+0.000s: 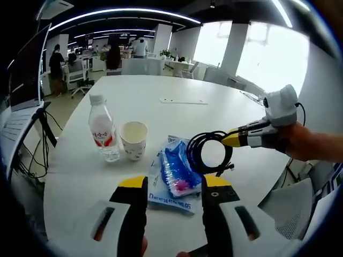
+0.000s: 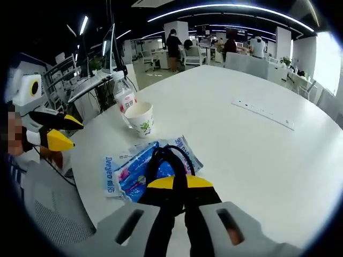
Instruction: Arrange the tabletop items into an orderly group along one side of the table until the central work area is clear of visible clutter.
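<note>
Two tools over a white worktop (image 1: 214, 91): the right tool (image 2: 179, 184) is clamped on a black coiled cable (image 1: 206, 152) above a blue packet (image 1: 177, 174); the left tool (image 1: 174, 187) hovers open, with bottle (image 1: 103, 128) and paper cup (image 1: 134, 139) just beyond

Colours on a white table (image 1: 214, 112)
Blue-and-white packet (image 1: 174, 176), black cable (image 1: 206, 152), red-labelled clear bottle (image 1: 104, 131), green-printed white cup (image 2: 140, 119), yellow-tipped black grippers.

This is an open-plan office. A large white table (image 1: 177, 115) takes up the middle of the left gripper view, with long ceiling light strips (image 1: 123, 12) curving across the top. At upper left, people (image 1: 56, 61) stand among desks and office chairs (image 1: 76, 75). Monitors (image 2: 110, 45) line desks at upper left of the right gripper view.
</note>
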`<state>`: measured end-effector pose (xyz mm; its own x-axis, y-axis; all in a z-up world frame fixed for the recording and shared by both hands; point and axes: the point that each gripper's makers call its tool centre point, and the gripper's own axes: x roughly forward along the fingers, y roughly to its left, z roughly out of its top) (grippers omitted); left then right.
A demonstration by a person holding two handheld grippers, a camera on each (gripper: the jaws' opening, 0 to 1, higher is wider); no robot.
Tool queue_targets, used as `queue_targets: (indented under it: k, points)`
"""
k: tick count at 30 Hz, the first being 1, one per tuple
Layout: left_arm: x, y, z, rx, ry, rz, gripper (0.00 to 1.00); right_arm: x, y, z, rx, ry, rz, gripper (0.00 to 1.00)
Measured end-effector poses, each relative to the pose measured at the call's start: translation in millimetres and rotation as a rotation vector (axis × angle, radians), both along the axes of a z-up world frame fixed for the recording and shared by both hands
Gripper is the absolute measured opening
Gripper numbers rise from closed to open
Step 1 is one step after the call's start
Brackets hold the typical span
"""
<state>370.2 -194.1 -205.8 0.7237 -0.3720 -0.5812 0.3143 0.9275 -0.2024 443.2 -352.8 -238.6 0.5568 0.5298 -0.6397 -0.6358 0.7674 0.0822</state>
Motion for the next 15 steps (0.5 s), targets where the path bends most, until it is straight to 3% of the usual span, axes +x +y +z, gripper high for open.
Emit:
queue_targets:
  k: [7, 15]
  points:
    - [-0.6, 0.4, -0.1, -0.004, 0.0, 0.002, 0.39, 0.7, -15.7, 18.5, 0.023, -0.037, -0.048, 0.02]
    - [0.1, -1.2, 0.2, -0.006, 0.0, -0.005, 0.39, -2.5, -37.6, 19.5, 0.023, -0.038, -0.095, 0.02]
